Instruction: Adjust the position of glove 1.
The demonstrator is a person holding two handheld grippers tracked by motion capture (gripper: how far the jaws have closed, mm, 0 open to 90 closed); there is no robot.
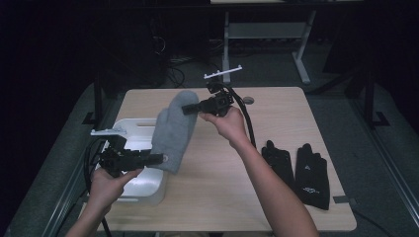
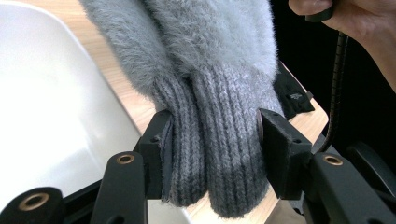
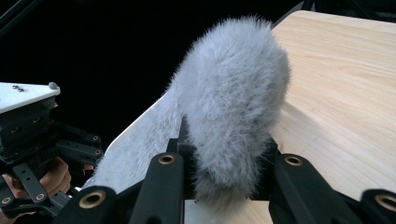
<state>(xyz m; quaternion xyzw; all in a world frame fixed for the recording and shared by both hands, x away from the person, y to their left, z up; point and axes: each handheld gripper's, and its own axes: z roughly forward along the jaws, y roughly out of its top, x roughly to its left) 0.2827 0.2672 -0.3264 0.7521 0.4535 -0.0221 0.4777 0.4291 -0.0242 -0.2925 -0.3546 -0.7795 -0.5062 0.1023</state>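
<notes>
Two grips on one pair of grey fuzzy mittens (image 1: pixel 173 129), held in the air between my hands. Left gripper (image 1: pixel 157 158) jaws pinch both ribbed cuffs (image 2: pixel 212 154) side by side; right gripper (image 1: pixel 190 108) jaws clamp the fluffy tip end (image 3: pixel 233 121). Mittens hang above the near-left part of the worktop (image 1: pixel 217 197), lower end over the rim of the white bin (image 1: pixel 143 185).

My read: I'm carrying the pair to the bin. To do it well:
- keep both hands travelling together, so the knit isn't stretched or dragged out of the left jaws
- cuffs sit well into the left pads, but the two layers could slide apart, so no twisting
- right grip is mostly on fluff, so treat it as weak
- lower the cuff end inside the bin wall first, release there, then let the tip follow

Black gloves (image 1: pixel 299 170) lie well apart on the right, out of my path.
</notes>
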